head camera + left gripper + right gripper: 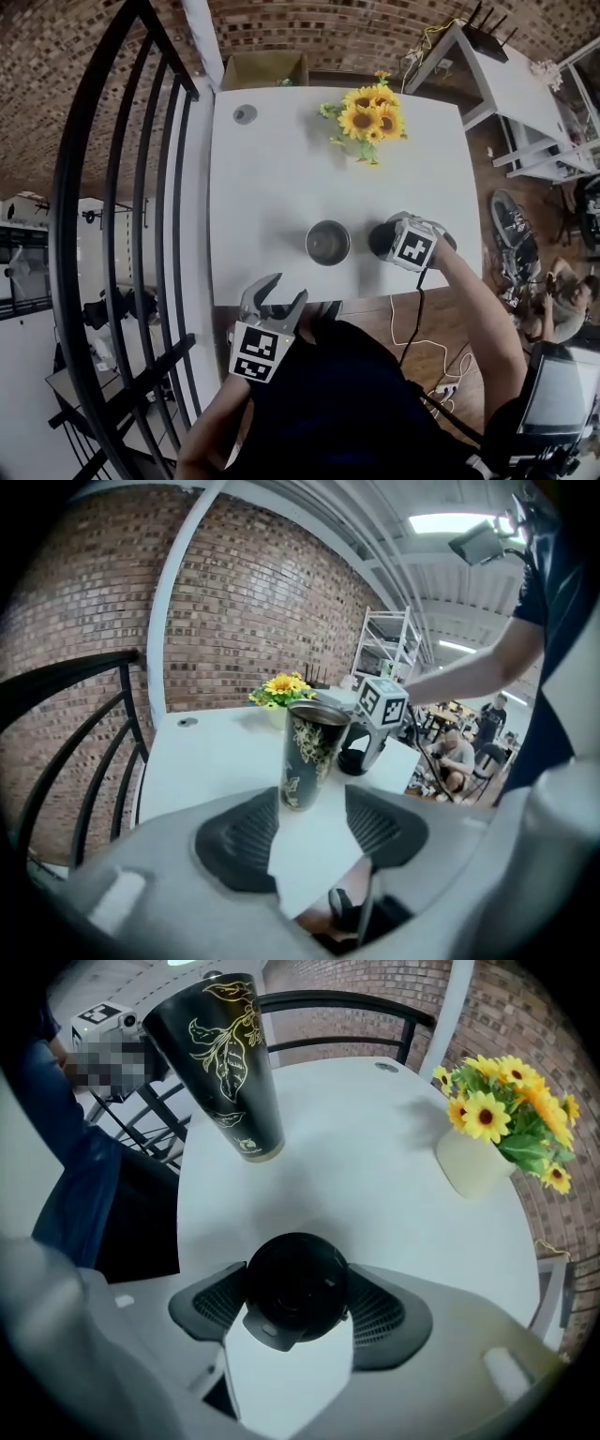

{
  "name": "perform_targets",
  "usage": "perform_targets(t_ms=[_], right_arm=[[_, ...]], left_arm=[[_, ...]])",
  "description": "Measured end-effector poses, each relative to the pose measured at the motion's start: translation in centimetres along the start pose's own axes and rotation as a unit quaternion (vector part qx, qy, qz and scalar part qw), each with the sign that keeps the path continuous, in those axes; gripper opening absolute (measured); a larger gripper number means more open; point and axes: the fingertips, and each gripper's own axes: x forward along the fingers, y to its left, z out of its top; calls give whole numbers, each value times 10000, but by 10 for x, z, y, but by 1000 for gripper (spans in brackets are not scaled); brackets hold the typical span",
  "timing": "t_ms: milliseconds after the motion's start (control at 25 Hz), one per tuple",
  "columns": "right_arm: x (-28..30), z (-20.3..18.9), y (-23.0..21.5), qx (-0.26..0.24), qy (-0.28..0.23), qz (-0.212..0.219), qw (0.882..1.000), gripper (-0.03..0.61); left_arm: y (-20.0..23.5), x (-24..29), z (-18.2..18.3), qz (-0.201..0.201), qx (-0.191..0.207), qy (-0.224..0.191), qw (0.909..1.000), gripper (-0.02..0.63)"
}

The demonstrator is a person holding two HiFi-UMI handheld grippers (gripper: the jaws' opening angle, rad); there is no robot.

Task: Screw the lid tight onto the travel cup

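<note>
With the left tongs [311, 806] spread empty short of the travel cup [314, 750] and the right tongs [298, 1305] pinching the lid [292, 1279] on the desk [375, 1208], the unsteadied cup could have tipped during threading.

Readable text: none.

Cup [220, 1063], beyond the right gripper [298, 1299] and to its left: gold leaf print, plus one small gold mark near the base (too small to read).

Lid [295, 1279], between that gripper's jaws: plain black, nothing legible.

Marker cube [255, 352] on the left gripper [278, 292]: black-and-white square patterns, no letters or digits. The right gripper's cube [382, 702] has the same kind of pattern.
</note>
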Motion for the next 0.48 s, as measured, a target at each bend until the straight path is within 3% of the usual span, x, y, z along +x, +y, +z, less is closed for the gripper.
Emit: perform_targets(t_ms=[200, 360, 480], right_arm=[[-12, -1, 10, 512, -349, 175, 9979, 339], [-56, 22, 15, 386, -828, -44, 9958, 339], [-113, 55, 28, 119, -1287, -48, 9916, 339]], left_arm=[[3, -1, -7, -35, -26, 7, 10000, 222], [5, 2, -2, -92, 136, -6, 9999, 222], [9, 7, 6, -109, 473, -43, 9988, 227]])
